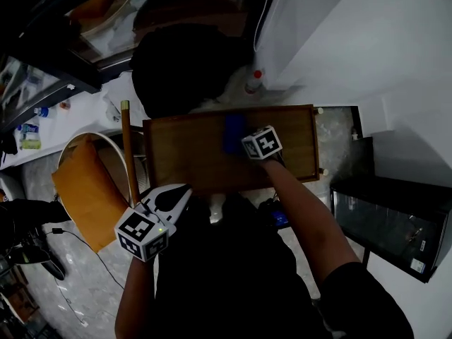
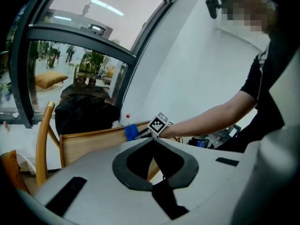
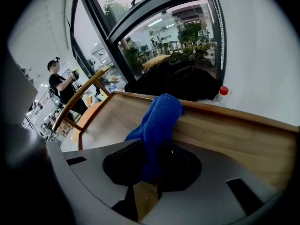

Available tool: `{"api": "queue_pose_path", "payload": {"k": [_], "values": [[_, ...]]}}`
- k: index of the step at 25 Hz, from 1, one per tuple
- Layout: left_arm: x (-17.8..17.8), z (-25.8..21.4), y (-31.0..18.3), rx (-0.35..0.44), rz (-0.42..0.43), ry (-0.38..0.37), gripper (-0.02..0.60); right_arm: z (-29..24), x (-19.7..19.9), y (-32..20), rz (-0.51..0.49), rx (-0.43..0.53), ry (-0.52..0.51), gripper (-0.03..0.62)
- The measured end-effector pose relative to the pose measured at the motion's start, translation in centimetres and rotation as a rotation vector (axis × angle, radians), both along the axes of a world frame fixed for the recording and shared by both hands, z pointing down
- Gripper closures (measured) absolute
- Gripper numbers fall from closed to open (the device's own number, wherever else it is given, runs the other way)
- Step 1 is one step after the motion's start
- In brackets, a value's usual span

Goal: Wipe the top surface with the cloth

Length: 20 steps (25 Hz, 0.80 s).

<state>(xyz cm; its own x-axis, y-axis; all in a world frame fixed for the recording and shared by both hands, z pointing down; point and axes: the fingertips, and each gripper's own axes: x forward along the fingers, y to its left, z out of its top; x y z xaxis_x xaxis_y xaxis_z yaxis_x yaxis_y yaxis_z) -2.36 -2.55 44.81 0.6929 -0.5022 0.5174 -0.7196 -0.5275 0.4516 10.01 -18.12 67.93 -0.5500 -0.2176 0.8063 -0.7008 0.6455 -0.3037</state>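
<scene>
Blue cloth (image 1: 232, 133): clamped in right hand-held gripper (image 3: 151, 165), trailing onto wooden table (image 1: 183, 154) at 12 o'clock of centre, placed to wipe. Left hand-held gripper (image 1: 182, 193): jaws together, empty, off-table at 7 o'clock, likely kept clear.

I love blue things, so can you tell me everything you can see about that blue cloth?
The blue cloth looks soft and fuzzy, like a microfibre rag. It is bunched into a long fold, not spread flat. Its near end is pinched between the fingers of the right gripper, which is shut on it. The free end reaches forward and seems to rest on the wooden top, towards its far edge. In the head view it shows as a small blue patch about midway along the top.
</scene>
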Motion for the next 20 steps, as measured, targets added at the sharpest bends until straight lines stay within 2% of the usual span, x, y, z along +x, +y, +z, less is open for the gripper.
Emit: {"api": "queue_pose_path", "payload": {"k": [8, 20], "values": [[4.0, 0.4, -0.6, -0.013, 0.055, 0.001, 0.57, -0.1, 6.4, -1.1, 0.079, 0.012, 0.013, 0.499], [8.9, 0.8, -1.9, -0.011, 0.13, 0.016, 0.569, -0.6, 17.9, -3.2, 0.27, 0.029, 0.094, 0.497]]}}
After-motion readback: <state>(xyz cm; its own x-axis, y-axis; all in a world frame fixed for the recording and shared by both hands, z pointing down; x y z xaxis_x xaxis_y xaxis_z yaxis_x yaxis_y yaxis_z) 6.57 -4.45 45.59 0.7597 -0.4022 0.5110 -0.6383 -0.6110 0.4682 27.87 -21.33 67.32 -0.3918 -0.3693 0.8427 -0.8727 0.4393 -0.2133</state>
